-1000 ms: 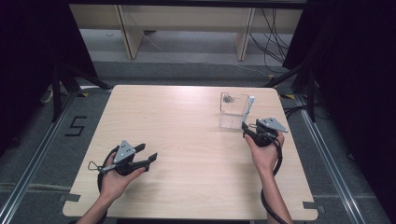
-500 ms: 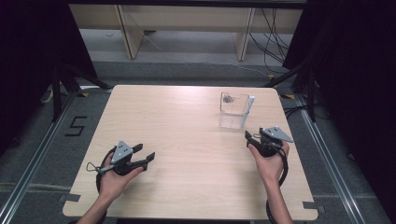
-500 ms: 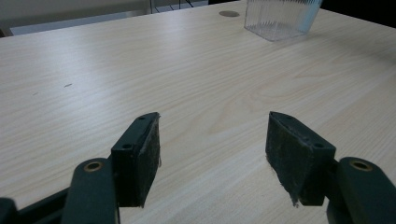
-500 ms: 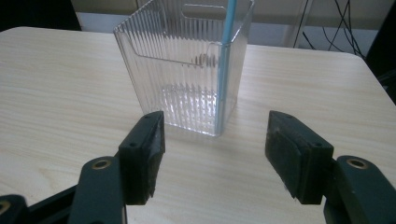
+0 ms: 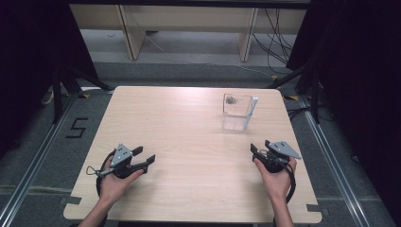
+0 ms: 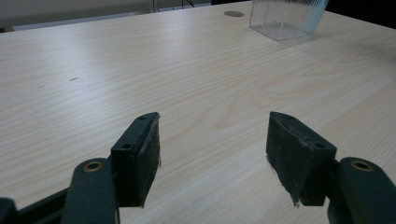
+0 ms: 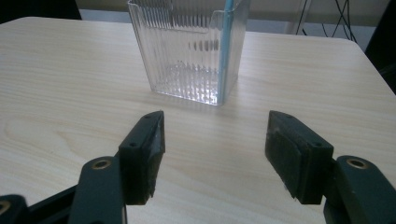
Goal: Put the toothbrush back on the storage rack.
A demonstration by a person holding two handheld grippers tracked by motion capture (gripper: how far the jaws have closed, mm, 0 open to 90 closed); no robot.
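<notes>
Layout on the bench [image 5: 189,127]: the container [image 5: 236,111] stands upright toward the far right. The right gripper [image 5: 259,152] lies before it near the right edge, facing it; the left gripper [image 5: 143,160] lies near the front left, well apart from both. A small item [image 5: 231,100] rests in the container.

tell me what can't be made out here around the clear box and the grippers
- Clear box, high view: a small dark thing at its back wall is too small to identify.
- Clear box, left gripper view: top cut off by the frame edge.
- Clear box, right gripper view: ribbed walls blur whatever is inside; rim partly cut off.
- Right gripper, high view: jaws too small to judge.
</notes>
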